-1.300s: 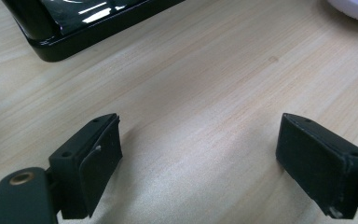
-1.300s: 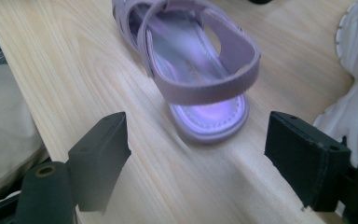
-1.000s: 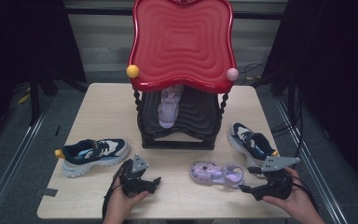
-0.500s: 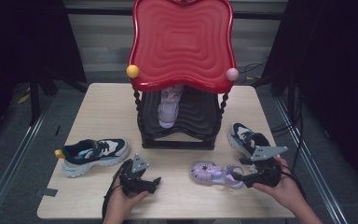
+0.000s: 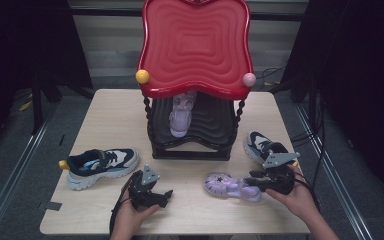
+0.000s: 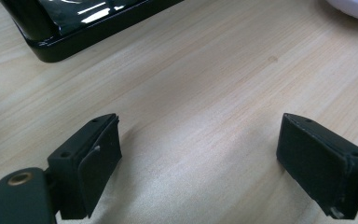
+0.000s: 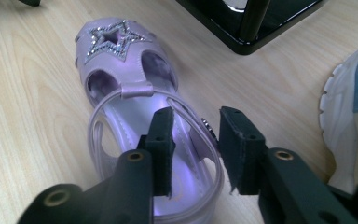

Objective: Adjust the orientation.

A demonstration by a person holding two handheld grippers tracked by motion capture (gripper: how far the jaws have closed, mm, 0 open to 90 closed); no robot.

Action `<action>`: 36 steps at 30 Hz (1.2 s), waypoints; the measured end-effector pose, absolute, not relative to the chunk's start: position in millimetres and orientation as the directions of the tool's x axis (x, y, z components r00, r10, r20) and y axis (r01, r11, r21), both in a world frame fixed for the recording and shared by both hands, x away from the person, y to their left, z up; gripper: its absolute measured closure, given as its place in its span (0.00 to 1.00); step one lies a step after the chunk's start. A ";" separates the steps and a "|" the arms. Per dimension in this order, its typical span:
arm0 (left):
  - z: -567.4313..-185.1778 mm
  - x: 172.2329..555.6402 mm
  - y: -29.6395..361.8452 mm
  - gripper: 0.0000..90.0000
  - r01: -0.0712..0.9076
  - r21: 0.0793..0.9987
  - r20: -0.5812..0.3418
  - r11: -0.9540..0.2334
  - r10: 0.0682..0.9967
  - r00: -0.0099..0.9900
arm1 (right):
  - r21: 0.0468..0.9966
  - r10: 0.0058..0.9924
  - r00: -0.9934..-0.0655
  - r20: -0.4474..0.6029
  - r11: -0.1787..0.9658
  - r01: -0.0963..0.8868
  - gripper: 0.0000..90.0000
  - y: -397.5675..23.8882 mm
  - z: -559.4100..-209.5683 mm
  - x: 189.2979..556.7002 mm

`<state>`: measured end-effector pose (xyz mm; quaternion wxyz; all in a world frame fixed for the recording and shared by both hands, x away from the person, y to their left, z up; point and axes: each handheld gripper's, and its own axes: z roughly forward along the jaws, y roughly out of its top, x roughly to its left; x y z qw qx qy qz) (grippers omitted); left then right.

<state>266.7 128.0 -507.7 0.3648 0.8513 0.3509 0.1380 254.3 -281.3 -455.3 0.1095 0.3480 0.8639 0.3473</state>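
While jaws have just been closing, right gripper straddling side strap of purple sandal, pad contact unclear. Sandal flat on table near front edge. Left gripper spread wide over bare wood. Beyond: black-and-red shoe rack.

Table: light wood-grain top, rectangular, rounded corners.
Floor: grey, with metal rails running along both sides of the table.
Surround: dark curtains left and right.
Back wall: pale horizontal panels.
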 end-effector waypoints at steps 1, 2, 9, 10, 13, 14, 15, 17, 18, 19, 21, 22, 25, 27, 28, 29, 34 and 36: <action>-507.5 266.6 128.1 0.14 0.499 0.715 -0.021 -0.489 0.699 0.715 | 0.672 0.680 -0.731 0.057 0.516 0.531 0.77 -281.3 -455.0 253.2; -507.7 266.6 128.0 0.14 0.497 0.717 -0.021 -0.488 0.698 0.715 | 0.670 0.678 -0.733 0.058 0.518 0.532 0.79 -281.4 -454.8 252.0; -507.6 266.6 128.0 0.14 0.498 0.717 -0.021 -0.488 0.699 0.715 | 0.679 0.692 -0.718 0.079 0.490 0.547 0.82 -280.4 -455.7 239.4; -507.7 266.7 127.9 0.14 0.496 0.718 -0.021 -0.487 0.698 0.716 | 0.683 0.696 -0.712 0.088 0.478 0.552 0.81 -281.1 -456.2 238.6; -507.6 266.6 128.0 0.14 0.498 0.717 -0.021 -0.488 0.699 0.715 | 0.684 0.702 -0.706 0.091 0.472 0.556 0.77 -280.3 -456.7 238.0; -507.7 266.7 127.9 0.14 0.496 0.719 -0.021 -0.487 0.698 0.716 | 0.682 0.702 -0.707 0.084 0.476 0.555 0.75 -279.6 -456.9 238.8; -507.7 266.6 127.8 0.14 0.497 0.719 -0.022 -0.486 0.699 0.715 | 0.679 0.704 -0.706 0.084 0.478 0.557 0.73 -278.7 -456.9 239.6; -507.7 266.6 127.9 0.14 0.497 0.719 -0.021 -0.486 0.699 0.715 | 0.668 0.700 -0.708 0.087 0.487 0.563 0.72 -276.9 -459.2 242.7; -507.7 266.6 127.9 0.14 0.497 0.718 -0.021 -0.486 0.699 0.715 | 0.657 0.701 -0.709 0.080 0.498 0.566 0.72 -275.8 -460.5 243.5; -507.7 266.7 127.9 0.14 0.496 0.719 -0.021 -0.487 0.698 0.716 | 0.652 0.697 -0.714 0.073 0.508 0.563 0.72 -275.0 -462.5 244.9; -507.7 266.7 127.9 0.14 0.496 0.719 -0.021 -0.487 0.698 0.716 | 0.648 0.699 -0.712 0.073 0.509 0.566 0.72 -274.5 -465.3 247.0; -507.7 266.7 127.9 0.14 0.496 0.719 -0.021 -0.487 0.698 0.716 | 0.652 0.694 -0.715 0.080 0.506 0.564 0.72 -274.6 -466.3 247.9; -507.7 266.6 127.9 0.14 0.497 0.718 -0.021 -0.487 0.698 0.715 | 0.657 0.691 -0.718 0.081 0.505 0.560 0.73 -274.1 -467.2 249.5; -507.7 266.6 128.0 0.14 0.498 0.717 -0.021 -0.488 0.699 0.715 | 0.655 0.687 -0.722 0.079 0.510 0.557 0.75 -272.9 -467.4 250.7; -507.7 266.6 127.9 0.14 0.497 0.718 -0.021 -0.487 0.699 0.715 | 0.655 0.682 -0.727 0.086 0.511 0.557 0.77 -272.3 -467.6 251.2; -507.6 266.7 128.1 0.14 0.495 0.717 -0.019 -0.491 0.696 0.718 | 0.654 0.679 -0.729 0.084 0.514 0.554 0.78 -271.6 -467.8 251.5; -507.7 266.6 127.9 0.14 0.496 0.719 -0.021 -0.487 0.698 0.716 | 0.654 0.678 -0.732 0.066 0.525 0.545 0.80 -269.4 -469.4 251.2; -507.8 266.6 127.9 0.14 0.496 0.719 -0.021 -0.487 0.698 0.715 | 0.656 0.683 -0.728 0.065 0.520 0.547 0.81 -270.0 -470.2 250.5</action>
